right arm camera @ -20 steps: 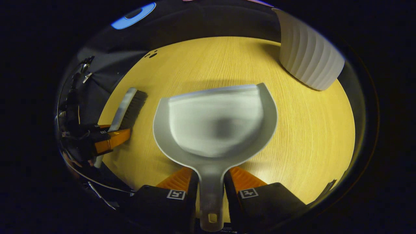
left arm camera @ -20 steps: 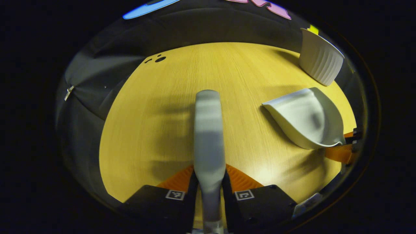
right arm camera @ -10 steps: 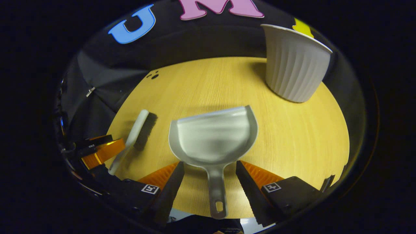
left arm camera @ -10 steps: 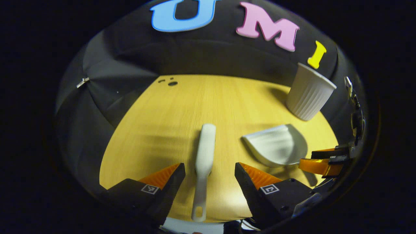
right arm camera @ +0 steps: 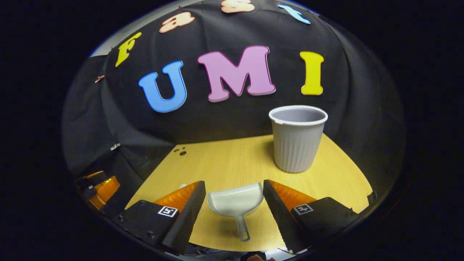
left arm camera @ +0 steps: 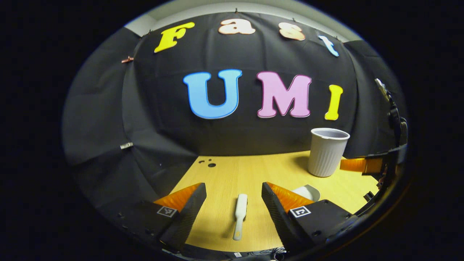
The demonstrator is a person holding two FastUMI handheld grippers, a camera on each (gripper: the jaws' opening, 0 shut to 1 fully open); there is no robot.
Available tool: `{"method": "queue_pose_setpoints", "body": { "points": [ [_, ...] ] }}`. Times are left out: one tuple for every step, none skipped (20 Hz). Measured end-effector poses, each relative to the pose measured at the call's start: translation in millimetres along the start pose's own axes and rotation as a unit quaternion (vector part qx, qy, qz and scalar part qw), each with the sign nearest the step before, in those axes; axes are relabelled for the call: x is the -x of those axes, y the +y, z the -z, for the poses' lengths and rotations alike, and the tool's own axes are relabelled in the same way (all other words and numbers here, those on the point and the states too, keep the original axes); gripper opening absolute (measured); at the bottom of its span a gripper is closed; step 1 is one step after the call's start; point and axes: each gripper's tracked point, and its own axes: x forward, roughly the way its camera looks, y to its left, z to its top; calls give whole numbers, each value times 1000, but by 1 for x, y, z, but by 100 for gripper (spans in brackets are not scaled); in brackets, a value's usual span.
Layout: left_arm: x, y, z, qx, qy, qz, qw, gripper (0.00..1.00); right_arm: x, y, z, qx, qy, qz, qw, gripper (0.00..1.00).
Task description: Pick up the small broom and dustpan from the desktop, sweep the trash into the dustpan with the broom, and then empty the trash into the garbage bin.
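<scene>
Both grippers have let go and pulled back: left gripper [left arm camera: 233,188] wide open, empty, broom [left arm camera: 240,214] flat on desktop [left arm camera: 253,170]; right gripper [right arm camera: 233,186] likewise, dustpan [right arm camera: 235,201] down before the ribbed bin [right arm camera: 298,139]. Task looks finished.

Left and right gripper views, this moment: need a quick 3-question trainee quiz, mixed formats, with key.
1. True or false: the left gripper is shut on the broom.
2. Where is the dustpan? A) held in the air B) flat on the desktop C) inside the garbage bin
3. Fill in: the garbage bin stands ____ on the desktop.

Key: 1 false; 2 B; 3 upright.
</scene>
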Motion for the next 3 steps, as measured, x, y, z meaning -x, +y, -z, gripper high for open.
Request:
{"method": "queue_pose_setpoints", "body": {
  "points": [
    [14,-7,-3,1,-7,5,1000,97,12,1,-7,8,-12,-6,1000,98],
    [27,-16,-3,8,-11,13,1000,97,24,-1,-9,20,-19,-5,1000,98],
    [40,-24,-2,19,-13,18,1000,97,38,-5,-13,30,-28,3,999,99]
  ]
}}
